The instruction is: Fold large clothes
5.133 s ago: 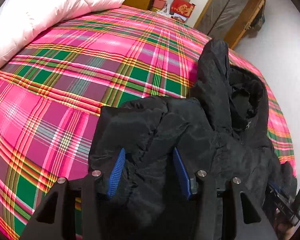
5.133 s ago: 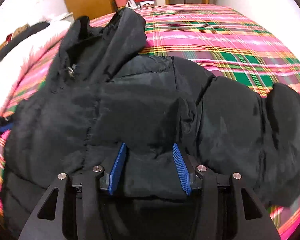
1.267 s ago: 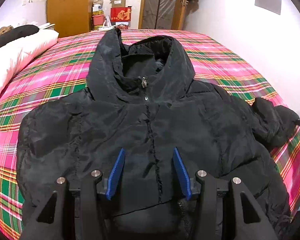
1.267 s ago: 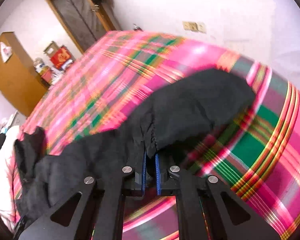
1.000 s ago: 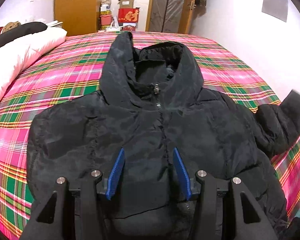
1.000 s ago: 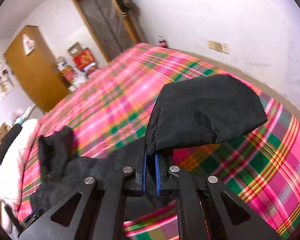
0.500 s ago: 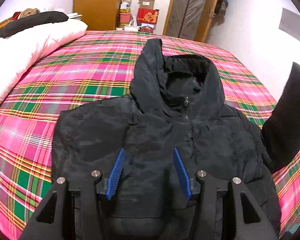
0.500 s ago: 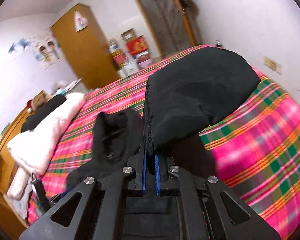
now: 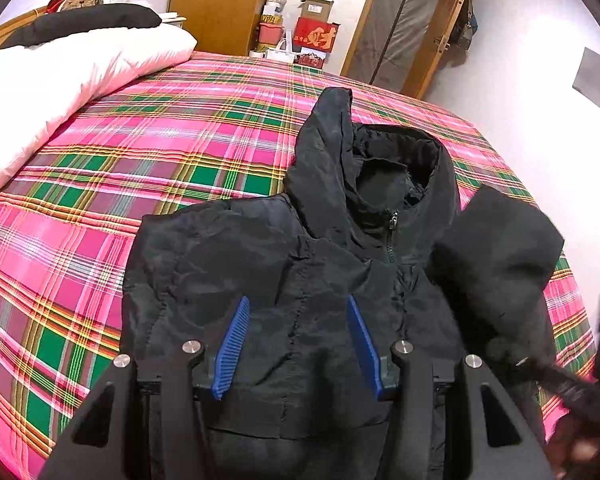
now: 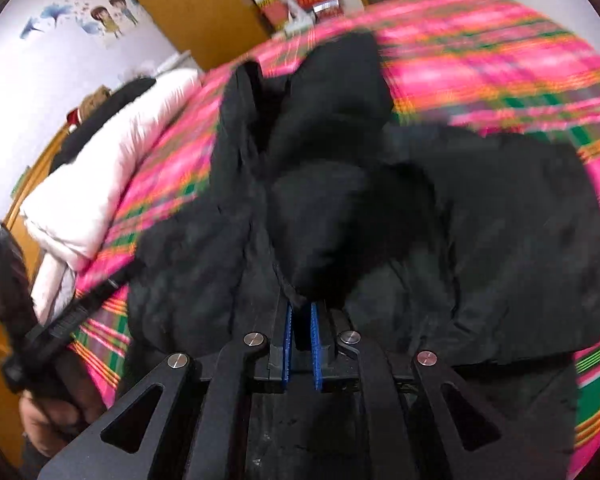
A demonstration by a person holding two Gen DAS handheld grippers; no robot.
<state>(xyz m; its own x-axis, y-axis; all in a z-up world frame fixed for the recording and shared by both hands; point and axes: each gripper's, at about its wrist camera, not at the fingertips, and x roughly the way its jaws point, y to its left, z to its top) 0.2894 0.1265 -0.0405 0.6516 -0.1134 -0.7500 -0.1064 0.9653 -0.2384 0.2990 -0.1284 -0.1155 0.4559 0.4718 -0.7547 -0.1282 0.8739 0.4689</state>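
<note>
Black jacket (image 9: 300, 280) lay face-up on the plaid bed (image 9: 100, 184). Right gripper (image 10: 300, 320) was just opening, sleeve cuff (image 10: 320, 240) between its pads, brought over the chest. Left gripper (image 9: 296, 336) wide, empty. Other folds remained.

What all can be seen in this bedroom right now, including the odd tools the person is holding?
jacket: one, black, hooded, spread front-up on the bed.
sleeve: one, black, brought over the jacket's chest.
bedspread: one, pink and green plaid, covering the bed.
duvet: one, white, along the bed's far left.
wardrobe: one, brown wood, against the back wall.
boxes: several, red and cardboard, beside the wardrobe.
door: one, wood-framed, back right.
left gripper: open, above the jacket's hem.
right gripper: jaws opening, sleeve cuff between them.
</note>
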